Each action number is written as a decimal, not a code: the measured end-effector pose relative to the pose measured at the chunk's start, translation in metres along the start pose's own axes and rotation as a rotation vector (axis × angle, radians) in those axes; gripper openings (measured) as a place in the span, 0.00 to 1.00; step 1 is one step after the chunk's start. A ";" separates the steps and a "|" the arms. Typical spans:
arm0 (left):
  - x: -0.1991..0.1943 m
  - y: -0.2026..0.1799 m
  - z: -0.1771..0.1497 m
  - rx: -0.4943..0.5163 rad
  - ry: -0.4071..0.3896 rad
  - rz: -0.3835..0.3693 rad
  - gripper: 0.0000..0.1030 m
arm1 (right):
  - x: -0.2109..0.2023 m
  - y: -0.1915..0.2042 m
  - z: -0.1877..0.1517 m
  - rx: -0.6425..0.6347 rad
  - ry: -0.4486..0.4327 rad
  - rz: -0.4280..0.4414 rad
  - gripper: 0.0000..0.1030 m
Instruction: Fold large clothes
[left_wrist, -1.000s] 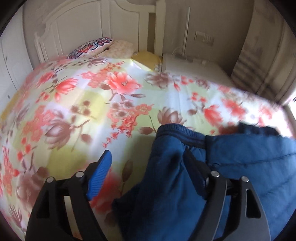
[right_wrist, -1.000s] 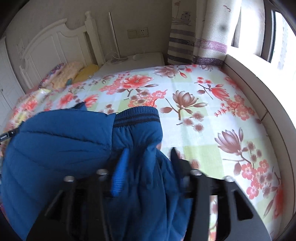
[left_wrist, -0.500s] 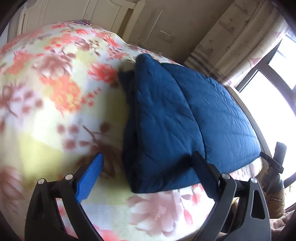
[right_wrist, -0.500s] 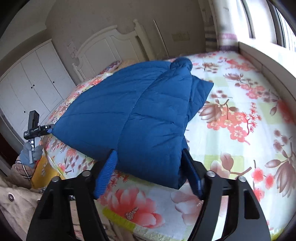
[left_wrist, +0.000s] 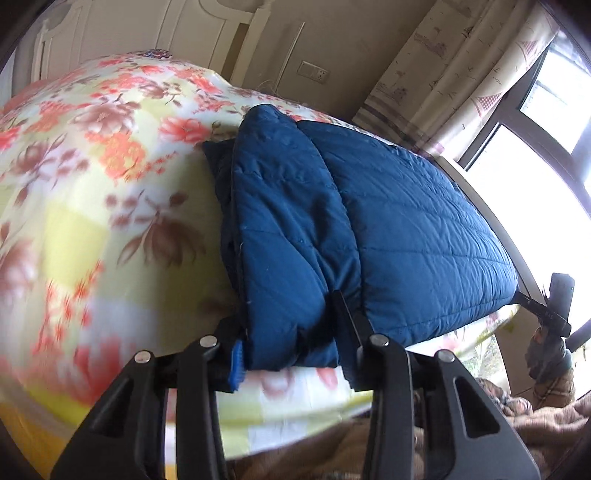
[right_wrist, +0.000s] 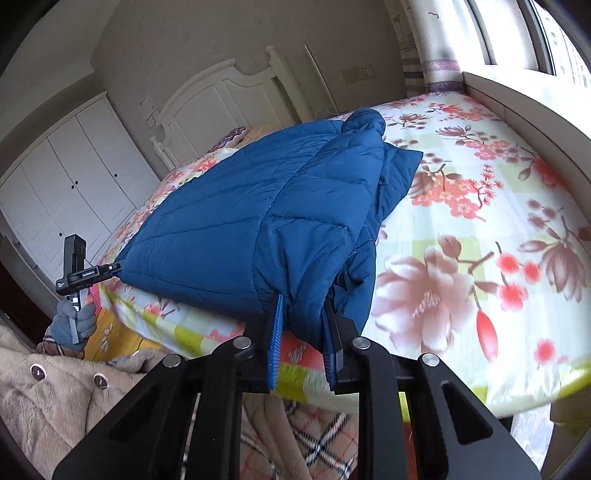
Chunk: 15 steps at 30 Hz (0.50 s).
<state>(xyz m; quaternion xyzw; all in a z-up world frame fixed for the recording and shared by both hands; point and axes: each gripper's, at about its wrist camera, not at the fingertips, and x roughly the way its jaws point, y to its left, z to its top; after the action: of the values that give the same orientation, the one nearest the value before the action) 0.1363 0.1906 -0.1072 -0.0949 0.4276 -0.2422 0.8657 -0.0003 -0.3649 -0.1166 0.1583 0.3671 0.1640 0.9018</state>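
The jacket (left_wrist: 369, 229), now being shown folded lengthwise on the bed (left_wrist: 92, 221), is being gripped at its near hem. Both the left hand-held gripper (left_wrist: 291, 350) and the right hand-held gripper (right_wrist: 304, 339), wide a moment ago, are being closed on padded corners, so the next fold is likely being readied.

Deep blue quilted jacket (right_wrist: 280, 206), one solid colour with stitched seam lines, and it looks just as blue from the other side (left_wrist: 369, 221). Under it, the bedspread (right_wrist: 480, 229) shows pale yellow-green and white checks scattered with coral-red and brownish-pink flowers (blurry in the left view). Black gripper frames with bright blue pads (right_wrist: 276, 332). White headboard (right_wrist: 221, 96), white wardrobe doors (right_wrist: 66, 177). A beige fleece garment (right_wrist: 44, 398), a grey-blue glove (right_wrist: 72, 323), a red-lined plaid cloth (right_wrist: 314, 443).
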 end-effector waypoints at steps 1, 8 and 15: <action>-0.003 0.002 -0.004 -0.014 -0.001 -0.001 0.38 | -0.002 0.002 -0.002 -0.001 0.006 0.003 0.21; -0.008 0.006 0.001 -0.041 0.000 -0.001 0.39 | 0.000 0.005 0.014 -0.032 -0.032 -0.024 0.21; 0.008 0.014 0.027 -0.064 -0.005 0.008 0.44 | 0.027 0.005 0.037 -0.046 -0.025 -0.094 0.20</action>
<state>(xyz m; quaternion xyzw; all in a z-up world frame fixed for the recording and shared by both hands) 0.1662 0.1974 -0.1007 -0.1216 0.4334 -0.2244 0.8643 0.0434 -0.3551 -0.1061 0.1223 0.3588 0.1275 0.9165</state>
